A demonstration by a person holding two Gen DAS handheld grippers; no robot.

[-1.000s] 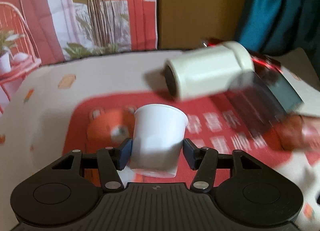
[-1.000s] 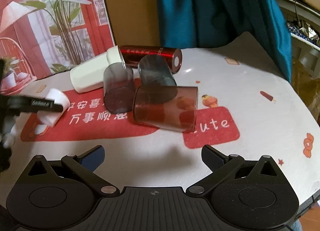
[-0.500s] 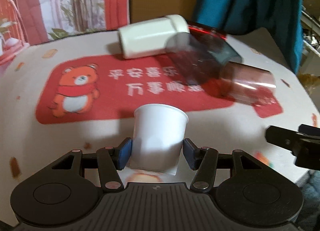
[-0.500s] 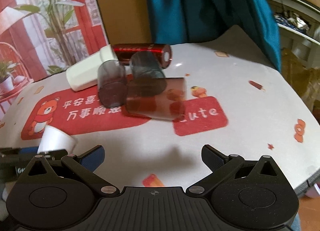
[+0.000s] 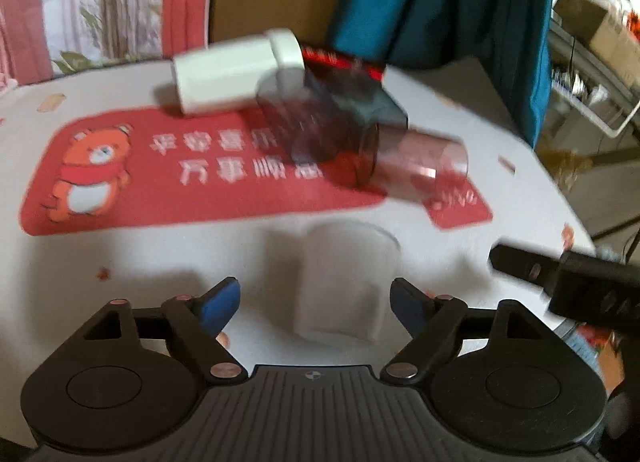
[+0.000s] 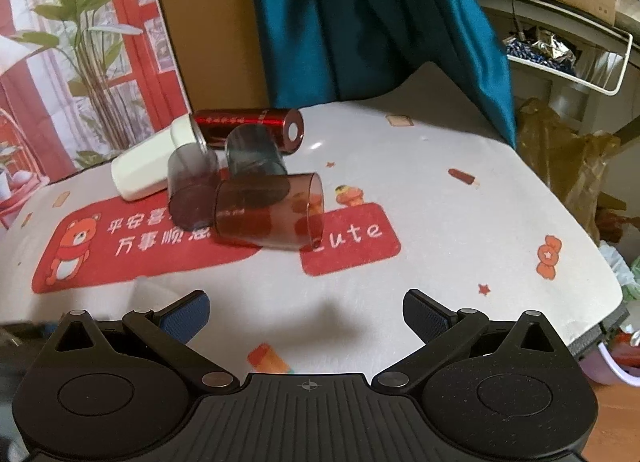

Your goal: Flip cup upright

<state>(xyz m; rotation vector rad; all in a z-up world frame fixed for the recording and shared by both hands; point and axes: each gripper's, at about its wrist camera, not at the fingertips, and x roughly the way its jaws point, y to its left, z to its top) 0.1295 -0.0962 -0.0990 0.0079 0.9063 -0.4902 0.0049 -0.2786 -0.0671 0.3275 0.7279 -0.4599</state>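
Observation:
A small white paper cup (image 5: 344, 282) stands upright, mouth up, on the white tablecloth in the left wrist view, blurred by motion. My left gripper (image 5: 316, 302) is open, its blue pads on either side of the cup and apart from it. My right gripper (image 6: 306, 312) is open and empty over the tablecloth; its black body shows at the right of the left wrist view (image 5: 560, 278). The white cup does not show in the right wrist view.
A pile of fallen cups lies at the back: a white tumbler (image 6: 148, 170), a red metallic can (image 6: 252, 126), two dark translucent cups (image 6: 192, 190) and a brown translucent cup (image 6: 268, 218). A red bear mat (image 6: 132, 246) covers the table middle. The table edge (image 6: 600, 310) is at right.
My left gripper has opened and let go of the white cup, which now stands on the tablecloth. The left gripper moved toward the near table edge; the right gripper barely moved.

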